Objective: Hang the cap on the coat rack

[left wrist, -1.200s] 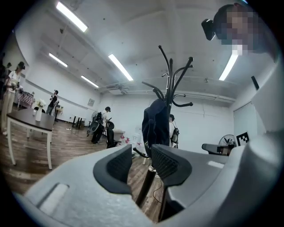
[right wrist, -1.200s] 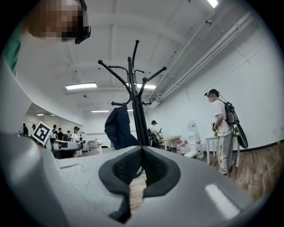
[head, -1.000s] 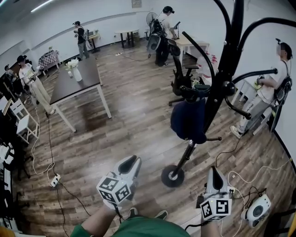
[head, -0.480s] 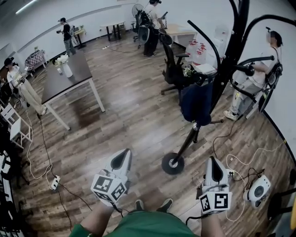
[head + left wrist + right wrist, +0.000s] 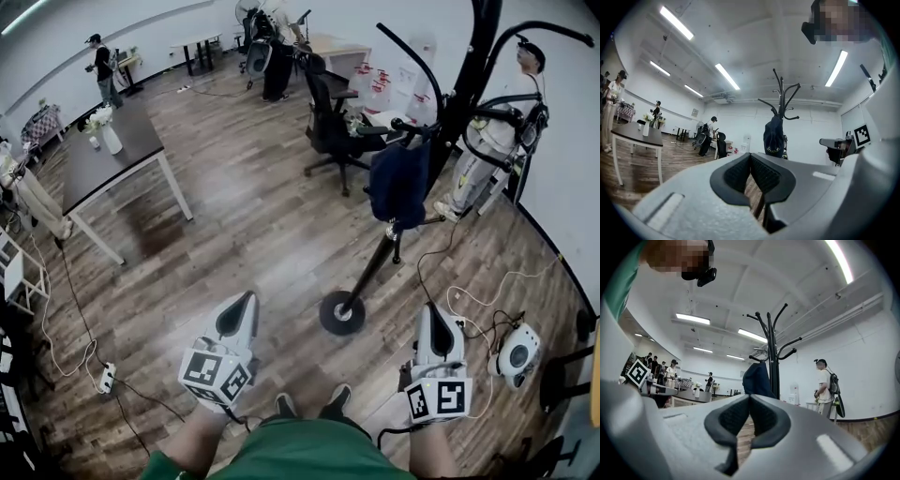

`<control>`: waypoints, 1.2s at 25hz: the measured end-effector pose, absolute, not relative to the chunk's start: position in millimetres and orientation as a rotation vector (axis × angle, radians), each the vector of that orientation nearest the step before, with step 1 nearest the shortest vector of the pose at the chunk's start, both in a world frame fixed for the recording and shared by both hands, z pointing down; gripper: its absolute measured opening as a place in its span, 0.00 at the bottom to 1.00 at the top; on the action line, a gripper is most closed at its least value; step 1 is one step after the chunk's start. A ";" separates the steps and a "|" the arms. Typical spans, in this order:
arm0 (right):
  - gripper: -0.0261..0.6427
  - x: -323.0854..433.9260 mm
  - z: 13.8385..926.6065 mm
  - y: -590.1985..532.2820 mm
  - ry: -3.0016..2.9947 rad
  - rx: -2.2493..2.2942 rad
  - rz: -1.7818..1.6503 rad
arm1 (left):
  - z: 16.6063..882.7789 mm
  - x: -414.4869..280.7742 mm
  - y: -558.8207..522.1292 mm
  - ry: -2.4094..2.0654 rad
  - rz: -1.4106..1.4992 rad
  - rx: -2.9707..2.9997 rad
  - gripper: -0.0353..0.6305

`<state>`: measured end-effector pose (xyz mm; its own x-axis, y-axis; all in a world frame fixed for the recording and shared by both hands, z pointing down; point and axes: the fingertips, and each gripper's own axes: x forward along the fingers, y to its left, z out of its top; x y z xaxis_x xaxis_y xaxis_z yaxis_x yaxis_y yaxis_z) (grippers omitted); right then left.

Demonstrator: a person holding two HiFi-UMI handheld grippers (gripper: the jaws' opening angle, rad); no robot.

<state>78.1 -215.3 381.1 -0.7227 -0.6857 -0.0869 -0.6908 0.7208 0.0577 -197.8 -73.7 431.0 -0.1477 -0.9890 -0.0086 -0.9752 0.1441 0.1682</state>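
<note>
A dark navy cap [image 5: 398, 187] hangs from a hook of the black coat rack [image 5: 466, 84], whose round base [image 5: 342, 313] stands on the wood floor. My left gripper [image 5: 239, 311] and right gripper [image 5: 433, 323] are held low near my body, well short of the rack, both shut with nothing between the pads. In the left gripper view the cap [image 5: 774, 136] shows beyond the closed left gripper [image 5: 750, 161]. The right gripper view has the cap [image 5: 757, 376] straight ahead past the closed right gripper [image 5: 750, 404].
A dark table [image 5: 112, 159] with a white vase [image 5: 112, 139] stands at the left. A black office chair [image 5: 328, 127] is behind the rack. Cables, a power strip [image 5: 105, 377] and a white device [image 5: 517, 354] lie on the floor. Several people stand around the room.
Both grippers have drawn back from the coat rack towards my body. The rack and the hanging cap now sit farther away and higher in the head view.
</note>
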 end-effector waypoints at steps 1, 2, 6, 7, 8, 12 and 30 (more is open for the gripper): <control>0.04 77.5 381.6 -214.5 2.856 -1.157 0.133 | 431.8 -199.0 -73.5 -2.287 -0.207 1.985 0.07; 0.04 76.6 382.6 -214.6 2.853 -1.169 0.130 | 432.8 -200.2 -74.0 -2.279 -0.209 1.990 0.07; 0.04 73.8 390.1 -215.4 2.853 -1.190 0.091 | 438.4 -205.4 -77.5 -2.261 -0.203 1.995 0.07; 0.04 73.2 390.8 -215.3 2.855 -1.188 0.090 | 438.2 -206.4 -77.7 -2.263 -0.205 1.993 0.07; 0.04 72.4 390.8 -215.7 2.857 -1.183 0.093 | 436.6 -207.2 -77.5 -2.268 -0.209 1.990 0.07; 0.04 68.0 390.6 -224.6 2.876 -1.139 0.106 | 422.3 -205.2 -78.1 -2.315 -0.237 1.969 0.07; 0.04 99.3 381.4 -255.0 2.875 -1.051 0.097 | 410.1 -149.9 -112.4 -2.328 -0.214 1.985 0.07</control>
